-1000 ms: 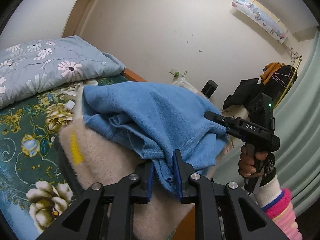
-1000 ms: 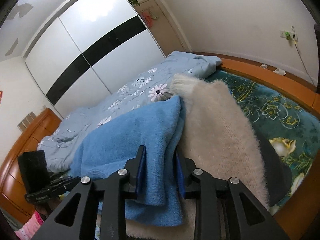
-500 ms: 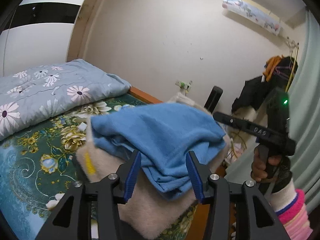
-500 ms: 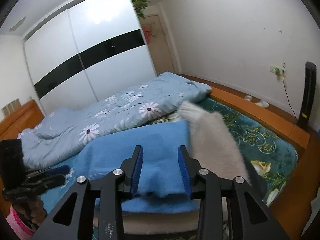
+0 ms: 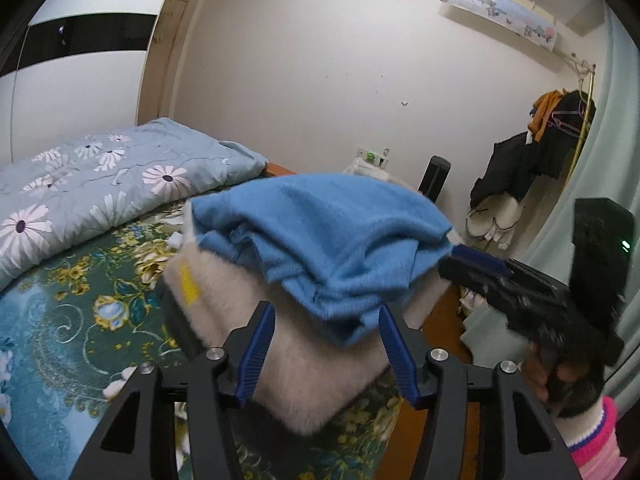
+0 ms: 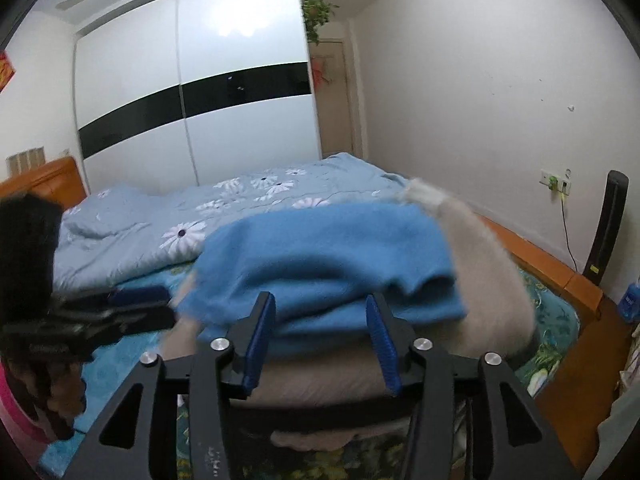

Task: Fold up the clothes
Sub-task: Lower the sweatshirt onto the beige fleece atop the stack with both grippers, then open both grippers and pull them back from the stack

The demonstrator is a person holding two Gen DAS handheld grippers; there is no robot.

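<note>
A folded blue fleece garment (image 5: 320,248) lies on top of a folded cream fluffy garment (image 5: 320,364) at the corner of the bed; the stack also shows in the right wrist view, blue (image 6: 332,260) on cream (image 6: 492,280). My left gripper (image 5: 326,356) is open and empty, just in front of the stack. My right gripper (image 6: 320,344) is open and empty, close to the stack's edge. The right gripper appears in the left wrist view (image 5: 480,268), the left gripper in the right wrist view (image 6: 132,304).
A light blue flowered duvet (image 5: 100,184) lies at the head of the bed on a green floral sheet (image 5: 60,320). The orange wooden bed frame (image 6: 560,276) runs along the wall. A clothes rack (image 5: 552,148), a black speaker (image 6: 608,228) and a wardrobe (image 6: 200,100) stand around.
Both grippers let go of the blue garment, opened wide and drew back from the stack. The blue garment now rests loose on the cream one.
</note>
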